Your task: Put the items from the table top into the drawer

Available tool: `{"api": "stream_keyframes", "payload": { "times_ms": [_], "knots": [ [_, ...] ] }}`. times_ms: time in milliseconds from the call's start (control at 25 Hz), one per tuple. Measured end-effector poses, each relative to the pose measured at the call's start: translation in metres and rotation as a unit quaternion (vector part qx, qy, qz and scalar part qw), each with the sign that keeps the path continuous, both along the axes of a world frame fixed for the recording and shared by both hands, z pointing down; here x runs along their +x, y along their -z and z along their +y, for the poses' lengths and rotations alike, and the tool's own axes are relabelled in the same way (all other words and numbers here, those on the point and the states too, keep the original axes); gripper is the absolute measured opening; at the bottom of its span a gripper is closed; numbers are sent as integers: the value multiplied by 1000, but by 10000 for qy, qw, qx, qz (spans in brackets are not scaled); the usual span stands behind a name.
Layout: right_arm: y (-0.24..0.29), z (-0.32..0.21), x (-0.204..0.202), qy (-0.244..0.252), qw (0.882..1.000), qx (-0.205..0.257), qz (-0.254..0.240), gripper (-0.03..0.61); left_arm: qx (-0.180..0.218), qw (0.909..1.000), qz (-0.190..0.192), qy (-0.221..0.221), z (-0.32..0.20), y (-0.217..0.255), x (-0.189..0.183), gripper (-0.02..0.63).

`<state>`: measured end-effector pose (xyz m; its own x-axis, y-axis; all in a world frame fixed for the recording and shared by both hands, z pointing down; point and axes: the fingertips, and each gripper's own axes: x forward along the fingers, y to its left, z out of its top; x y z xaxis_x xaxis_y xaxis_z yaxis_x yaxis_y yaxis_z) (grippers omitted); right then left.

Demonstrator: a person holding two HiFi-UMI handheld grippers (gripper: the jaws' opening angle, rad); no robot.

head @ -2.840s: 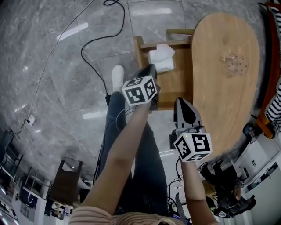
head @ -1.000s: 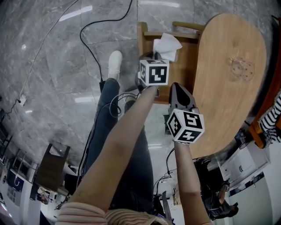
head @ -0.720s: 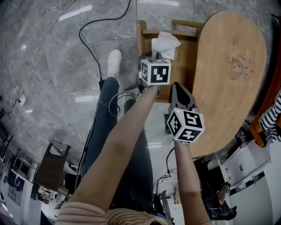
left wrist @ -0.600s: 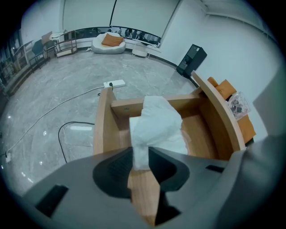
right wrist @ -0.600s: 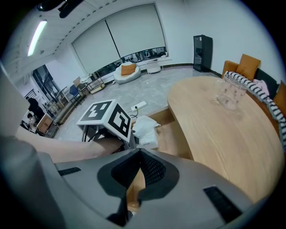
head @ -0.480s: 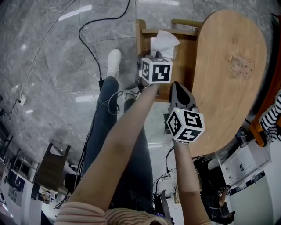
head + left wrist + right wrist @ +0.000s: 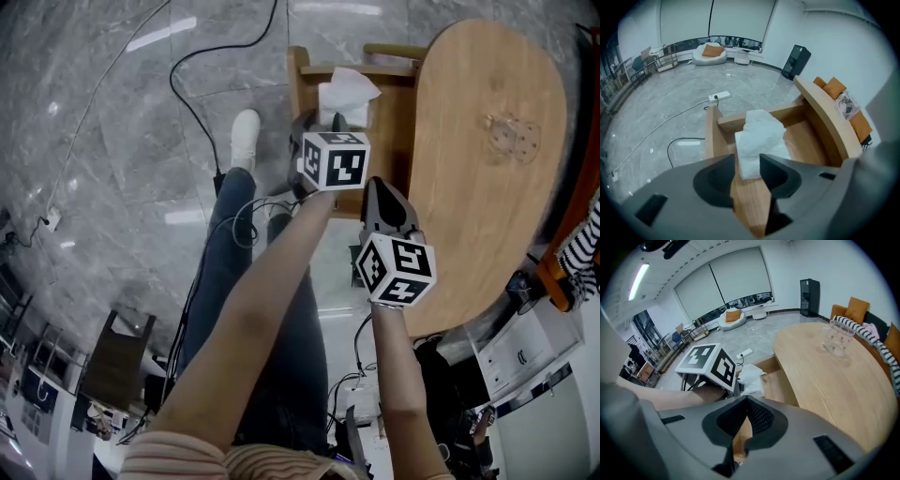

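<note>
Left gripper view: left claw opening around tissue in drawer; right claw pressed together.

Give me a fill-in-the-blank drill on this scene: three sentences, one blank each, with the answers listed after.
1. The white tissue lies inside the open wooden ____.
2. The clear container stands on the oval wooden ____.
3. The jaws of the right hand-held gripper are ____, with nothing between them.

Missing words: drawer; table; shut.
</note>
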<state>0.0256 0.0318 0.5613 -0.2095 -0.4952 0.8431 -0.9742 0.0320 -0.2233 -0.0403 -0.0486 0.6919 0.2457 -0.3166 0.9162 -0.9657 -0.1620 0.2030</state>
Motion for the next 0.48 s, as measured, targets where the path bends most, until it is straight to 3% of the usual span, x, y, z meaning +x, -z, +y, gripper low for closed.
{"api": "stream_keyframes", "payload": {
  "times_ms": [200,320,480],
  "knots": [
    [11,-3,-1,-96,9998,143,-52,9,339,9993,155,-14,-2,25,-8,141],
    [23,-7,-3,-127,9994,305,-116,9,552,9980,213,-208,0,45,-13,139],
    [39,-13,-6,-325,9979,520,-192,9,832,9946,267,-554,-5,67,-21,92]
  ]
}}
